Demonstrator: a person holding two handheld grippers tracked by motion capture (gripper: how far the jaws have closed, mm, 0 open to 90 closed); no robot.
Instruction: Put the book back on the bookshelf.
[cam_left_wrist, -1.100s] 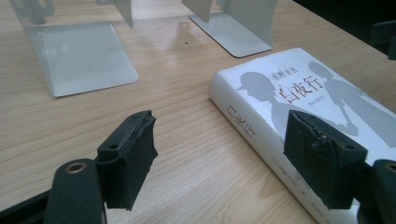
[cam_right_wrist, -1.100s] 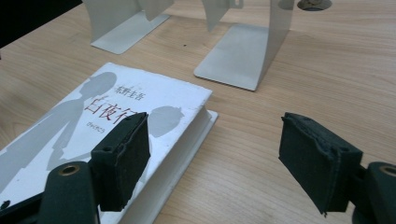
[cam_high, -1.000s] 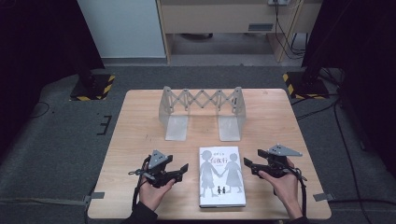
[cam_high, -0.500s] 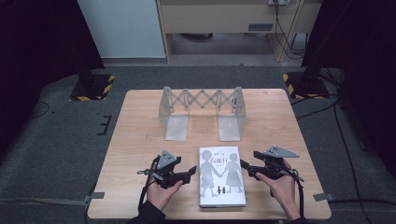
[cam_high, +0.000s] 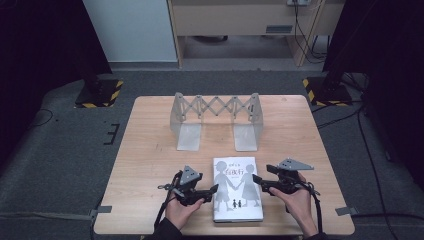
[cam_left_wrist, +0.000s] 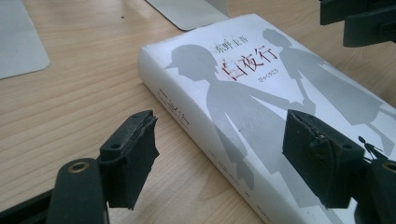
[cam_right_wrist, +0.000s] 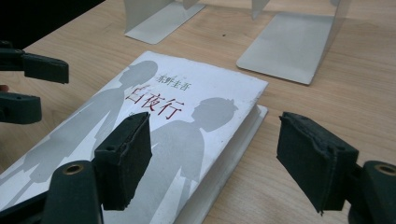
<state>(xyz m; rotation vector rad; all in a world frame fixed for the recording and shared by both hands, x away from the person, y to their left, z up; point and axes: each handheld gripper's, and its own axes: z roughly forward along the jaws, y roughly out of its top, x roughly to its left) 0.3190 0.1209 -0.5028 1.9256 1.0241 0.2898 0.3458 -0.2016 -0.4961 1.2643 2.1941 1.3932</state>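
High view first: a white paperback lies flat near the front edge of the wooden table, cover up, between the two hands. The left gripper has slid in from the left over the last second, and its tips now sit right at the book's spine edge, where a second ago there was bare wood between them. The right gripper has barely budged and hovers at the book's right edge. Farther back stands an expanding metal bookend rack, well apart from the book. That closing-in reads to me as a two-sided pickup getting set up.

Left gripper view: jaws apart, nothing pinched. The spine side of the book runs between the two black pads, which do not press on it. The cover shows grey silhouettes of two figures holding hands, with the red title 白夜行 and the small author line 東野圭吾.

Right gripper view: this gripper's jaws also stand wide, gripping nothing, with the book's page edge between and beyond them. The same title is legible. Two plates of the rack lie beyond.
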